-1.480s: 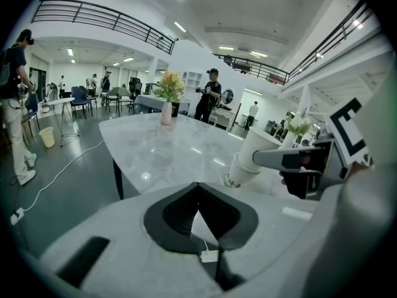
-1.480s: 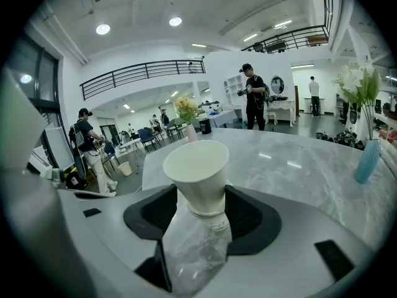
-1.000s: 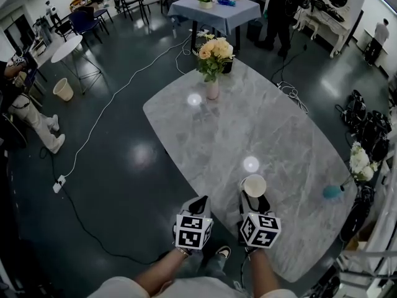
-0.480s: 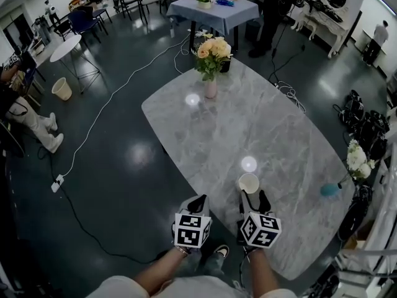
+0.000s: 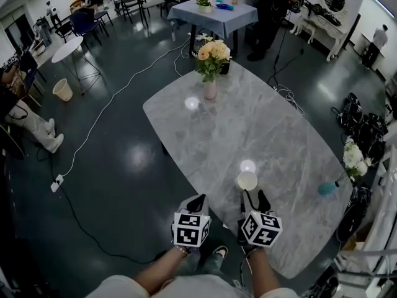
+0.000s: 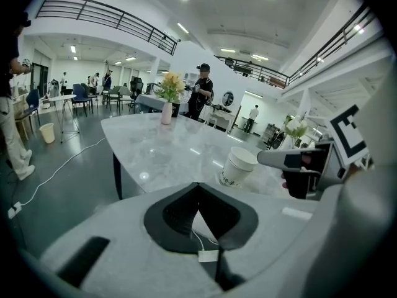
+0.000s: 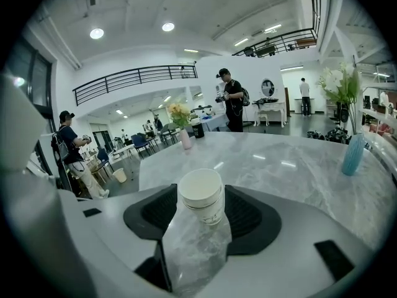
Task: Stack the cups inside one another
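A white paper cup stack (image 5: 247, 180) stands upright on the grey marble table (image 5: 273, 129), near its front edge. My right gripper (image 5: 254, 195) is open just behind the cup. In the right gripper view the cup (image 7: 201, 194) sits between the spread jaws with a gap on each side, and a second rim shows below its top one. My left gripper (image 5: 199, 199) hovers at the table's left edge, shut and empty. In the left gripper view its jaw tips meet at the left gripper (image 6: 198, 184), with the cup (image 6: 237, 166) off to the right beside the right gripper's finger (image 6: 288, 160).
A pink vase of yellow flowers (image 5: 212, 85) stands at the table's far end. A teal vase (image 5: 327, 190) with white flowers is at the right edge. A white cable (image 5: 93, 135) runs over the dark floor on the left. People stand further back.
The right gripper's jaws have spread off the cup, which now stands free just ahead of the fingertips. Both hands have hardly moved.
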Available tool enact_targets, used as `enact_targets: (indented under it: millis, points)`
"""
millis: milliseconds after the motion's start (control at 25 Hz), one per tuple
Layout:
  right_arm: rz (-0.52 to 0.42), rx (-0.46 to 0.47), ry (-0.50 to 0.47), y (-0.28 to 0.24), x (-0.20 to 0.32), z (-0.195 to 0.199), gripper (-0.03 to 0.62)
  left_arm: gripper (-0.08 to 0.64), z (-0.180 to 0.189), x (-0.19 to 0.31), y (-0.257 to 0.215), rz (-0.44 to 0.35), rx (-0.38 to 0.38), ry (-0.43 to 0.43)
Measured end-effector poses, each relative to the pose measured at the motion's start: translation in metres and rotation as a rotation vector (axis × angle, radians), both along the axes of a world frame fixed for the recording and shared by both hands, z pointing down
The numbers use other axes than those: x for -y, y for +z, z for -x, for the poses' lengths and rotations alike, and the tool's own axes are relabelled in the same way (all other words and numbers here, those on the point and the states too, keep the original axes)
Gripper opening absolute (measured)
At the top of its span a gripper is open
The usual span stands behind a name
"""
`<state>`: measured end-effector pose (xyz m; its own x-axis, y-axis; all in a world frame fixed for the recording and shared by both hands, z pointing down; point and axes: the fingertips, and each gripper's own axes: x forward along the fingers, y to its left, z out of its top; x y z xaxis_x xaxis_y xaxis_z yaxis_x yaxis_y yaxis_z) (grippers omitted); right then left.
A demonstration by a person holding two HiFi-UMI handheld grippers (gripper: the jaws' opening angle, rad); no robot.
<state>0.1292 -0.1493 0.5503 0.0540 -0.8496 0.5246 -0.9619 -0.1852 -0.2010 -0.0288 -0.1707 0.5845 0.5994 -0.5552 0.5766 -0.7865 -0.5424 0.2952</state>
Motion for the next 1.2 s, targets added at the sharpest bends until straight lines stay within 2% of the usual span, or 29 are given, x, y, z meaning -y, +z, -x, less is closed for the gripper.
enact_targets:
  millis: [440, 920, 1200]
  points:
    - [-0.062, 0.012, -0.02, -0.025, -0.011, -0.004, 0.21, -0.003, -0.001, -0.01, -0.014, -0.025, -0.023, -0.023]
    - [-0.089, 0.015, -0.009, -0.039, -0.042, -0.011, 0.035, -0.003, -0.014, -0.03, -0.032, -0.072, -0.039, -0.014]
    - [-0.083, 0.025, -0.038, -0.038, -0.061, -0.013, 0.02, -0.003, -0.029, -0.044, -0.04, -0.097, -0.039, 0.014]
